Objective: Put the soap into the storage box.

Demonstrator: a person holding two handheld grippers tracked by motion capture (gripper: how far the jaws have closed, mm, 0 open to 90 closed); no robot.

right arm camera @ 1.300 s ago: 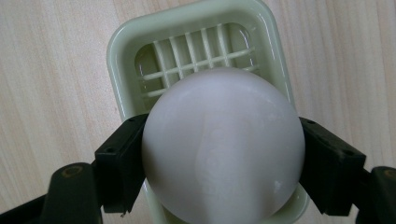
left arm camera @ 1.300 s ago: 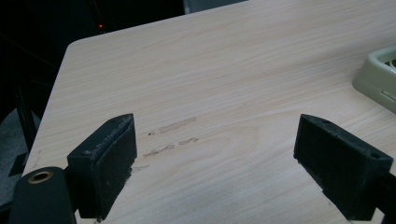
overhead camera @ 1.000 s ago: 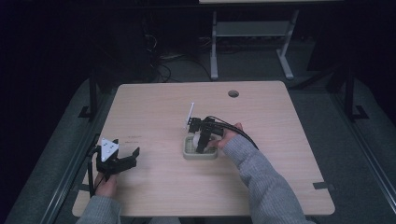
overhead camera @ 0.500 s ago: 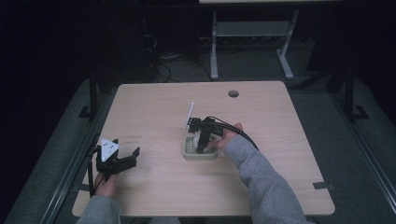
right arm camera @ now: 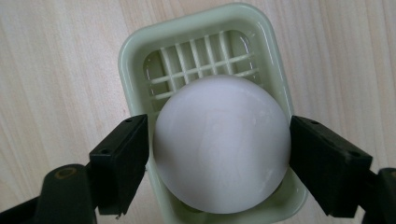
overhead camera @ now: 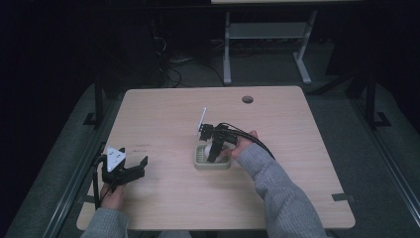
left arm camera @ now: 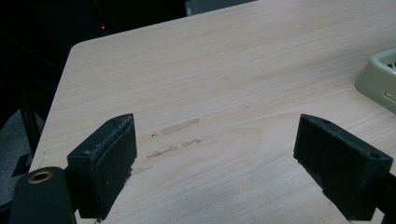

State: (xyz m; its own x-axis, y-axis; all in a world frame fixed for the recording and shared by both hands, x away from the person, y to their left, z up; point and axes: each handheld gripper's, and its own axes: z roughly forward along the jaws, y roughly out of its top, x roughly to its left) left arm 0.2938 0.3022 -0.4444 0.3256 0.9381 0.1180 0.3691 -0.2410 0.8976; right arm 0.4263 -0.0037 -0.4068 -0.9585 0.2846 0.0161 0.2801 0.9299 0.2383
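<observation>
plastic, wood grain and matt black pads

the white ball (right arm camera: 219, 144) looks like smooth plastic with a soft satin sheen and faint marks on its skin. the pale green tray (right arm camera: 135, 46) is glossy moulded plastic with a slotted grid floor. the counter (left arm camera: 224, 70) is light wood-grain laminate, matt, with a few scuffed patches. the right gripper (right arm camera: 219, 161) and the left gripper (left arm camera: 215, 158) carry black matt pads, slightly rough at the edges. the person's sleeve (overhead camera: 277, 193) is grey knitted cloth.

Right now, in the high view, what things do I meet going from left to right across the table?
Left gripper → pale green slotted tray with the white round soap → right gripper above the tray → round cable hole in the table.
</observation>
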